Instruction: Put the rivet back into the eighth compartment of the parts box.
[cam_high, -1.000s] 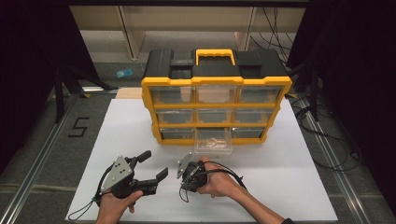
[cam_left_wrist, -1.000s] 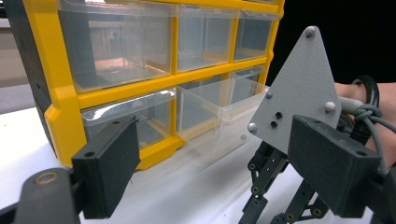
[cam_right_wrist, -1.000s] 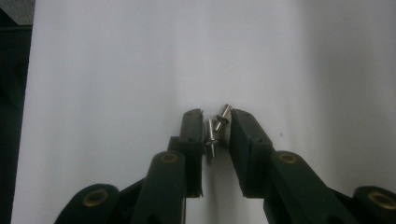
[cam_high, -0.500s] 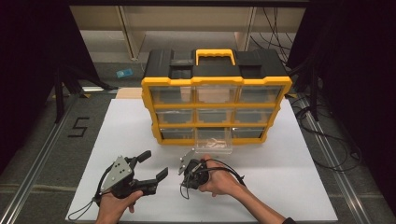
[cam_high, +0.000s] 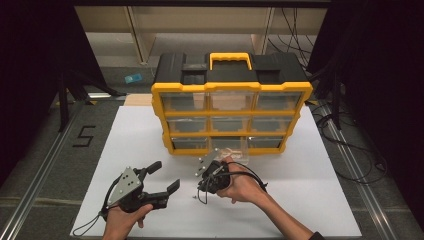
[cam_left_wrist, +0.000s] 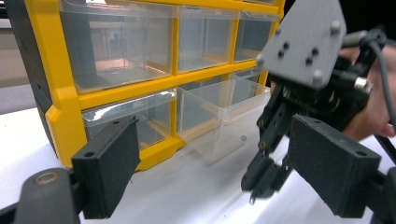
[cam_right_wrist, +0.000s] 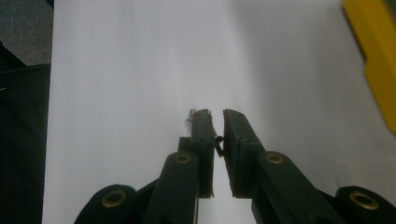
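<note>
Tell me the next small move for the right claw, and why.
Probably lift the right claw forward to just above the pulled-out clear drawer in the bottom row of the yellow organiser. The claw is shut on a small dark part pinched between its pads, and that drawer stands open close in front of it.

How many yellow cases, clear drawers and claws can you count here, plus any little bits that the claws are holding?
Yellow case: 1
Clear drawers: 9, the bottom middle one pulled out
Claws: 2, the left claw and the right claw
Small dark part pinched in the right claw: 1
Total: 13
</note>
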